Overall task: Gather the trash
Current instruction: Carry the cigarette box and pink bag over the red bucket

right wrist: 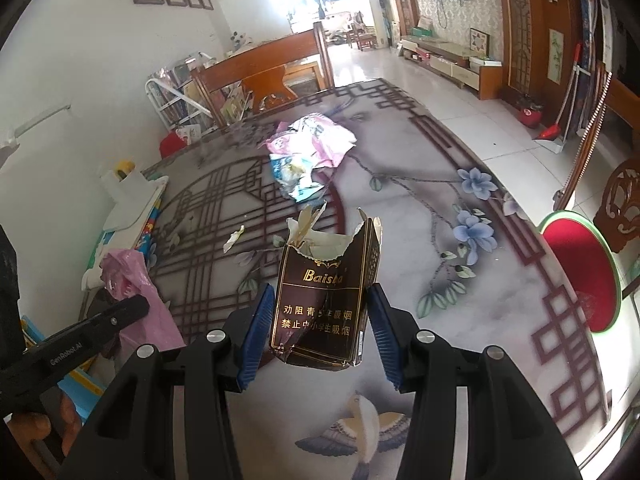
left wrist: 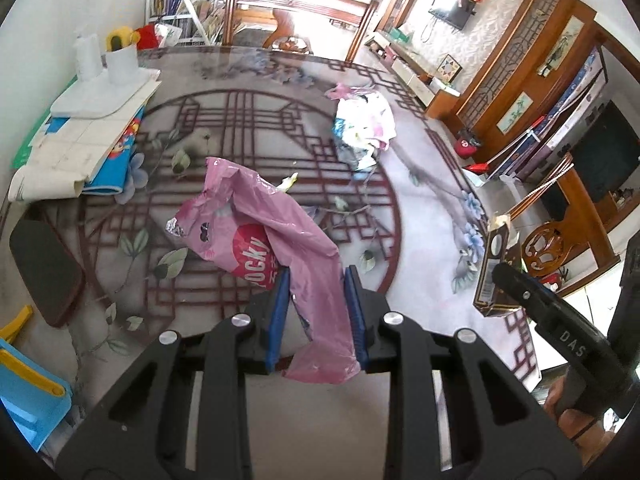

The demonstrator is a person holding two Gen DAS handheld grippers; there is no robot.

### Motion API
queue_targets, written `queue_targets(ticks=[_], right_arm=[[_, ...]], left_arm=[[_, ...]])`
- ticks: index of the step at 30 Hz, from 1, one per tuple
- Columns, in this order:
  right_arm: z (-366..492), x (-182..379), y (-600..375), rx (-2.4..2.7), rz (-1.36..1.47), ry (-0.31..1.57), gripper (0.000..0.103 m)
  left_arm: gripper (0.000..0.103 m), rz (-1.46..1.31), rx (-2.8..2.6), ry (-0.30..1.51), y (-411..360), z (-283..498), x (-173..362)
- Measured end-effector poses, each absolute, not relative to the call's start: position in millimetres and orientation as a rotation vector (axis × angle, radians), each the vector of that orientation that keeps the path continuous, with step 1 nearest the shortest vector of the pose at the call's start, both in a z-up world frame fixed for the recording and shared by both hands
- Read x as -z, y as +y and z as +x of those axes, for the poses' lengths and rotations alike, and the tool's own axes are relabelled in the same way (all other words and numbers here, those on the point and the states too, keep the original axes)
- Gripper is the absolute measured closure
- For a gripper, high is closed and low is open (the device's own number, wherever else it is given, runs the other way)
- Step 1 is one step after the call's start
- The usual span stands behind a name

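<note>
Left to right: the left tool [left wrist: 316, 316] is gripping a pink wrapper [left wrist: 260, 236] between its blue pads, the wrapper hanging above the table [left wrist: 424, 208]. A paper scrap [left wrist: 289, 181] and a crumpled wrapper pile [left wrist: 362, 128] are lying farther back on the table. The right tool [right wrist: 320, 320] is clenching a torn dark cigarette pack [right wrist: 324, 304], holding it upright above the table.

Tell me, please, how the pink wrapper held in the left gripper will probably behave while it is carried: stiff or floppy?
Probably floppy: the pink wrapper folds and droops past the left gripper, creased all over. It looks like thin film, so likely very light. Its glossy surface may slip, though the pads now pinch it closely.
</note>
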State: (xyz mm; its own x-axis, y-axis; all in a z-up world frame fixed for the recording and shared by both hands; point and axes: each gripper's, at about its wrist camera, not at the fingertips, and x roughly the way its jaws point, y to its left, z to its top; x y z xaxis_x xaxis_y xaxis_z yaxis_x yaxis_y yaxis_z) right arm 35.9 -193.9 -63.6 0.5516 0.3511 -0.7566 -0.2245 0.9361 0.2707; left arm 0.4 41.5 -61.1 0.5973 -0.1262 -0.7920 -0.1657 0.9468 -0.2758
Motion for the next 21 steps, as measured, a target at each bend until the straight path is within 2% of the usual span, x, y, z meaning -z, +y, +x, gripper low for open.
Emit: queue_targets(ticks=[21], right_arm=[[38.0, 62.3, -261.4, -0.282, 0.219, 0.921, 0.056]], left_arm=[[0.076, -0.271, 0.027, 0.920, -18.8, 11.1, 46.4]])
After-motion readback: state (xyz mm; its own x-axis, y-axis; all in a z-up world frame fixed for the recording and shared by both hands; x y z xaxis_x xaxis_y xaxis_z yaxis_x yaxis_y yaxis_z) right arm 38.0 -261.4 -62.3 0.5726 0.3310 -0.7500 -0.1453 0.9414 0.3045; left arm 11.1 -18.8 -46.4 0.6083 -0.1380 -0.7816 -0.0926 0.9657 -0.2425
